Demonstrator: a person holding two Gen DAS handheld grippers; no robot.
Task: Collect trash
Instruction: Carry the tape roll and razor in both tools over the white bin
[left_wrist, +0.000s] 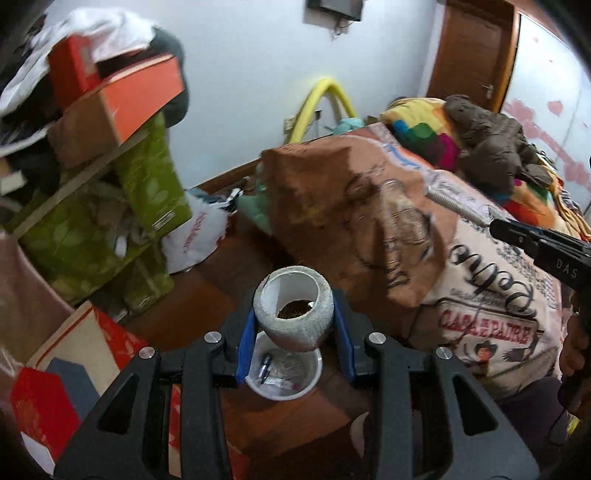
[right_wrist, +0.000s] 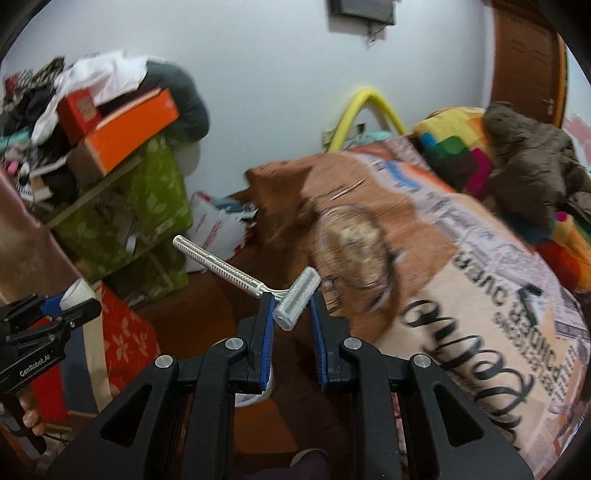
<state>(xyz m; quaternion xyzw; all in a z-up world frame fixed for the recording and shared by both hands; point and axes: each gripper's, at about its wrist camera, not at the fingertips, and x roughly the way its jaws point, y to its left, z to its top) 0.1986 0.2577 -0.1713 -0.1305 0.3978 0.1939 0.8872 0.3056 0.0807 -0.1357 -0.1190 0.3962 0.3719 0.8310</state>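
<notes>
Left gripper (left_wrist: 293, 325) pinched light, crushable tape roll (left_wrist: 294, 308) by sides; right gripper (right_wrist: 293, 306) clamped stiff, light disposable razor (right_wrist: 295, 299) at head, handle protruding far-left.

Readable lettering on the two grippers and the bedspread

In the right wrist view the left gripper (right_wrist: 79, 308), at nine o'clock, bears "GenRobot.AI" in white on its black body; in the left wrist view the right gripper (left_wrist: 493, 225), at three o'clock, shows "DAS". The bedspread (left_wrist: 491, 306) carries a red sign that seems to read "CASA DE PADRE"; its large black script is mirrored and blurred, not legible.
</notes>
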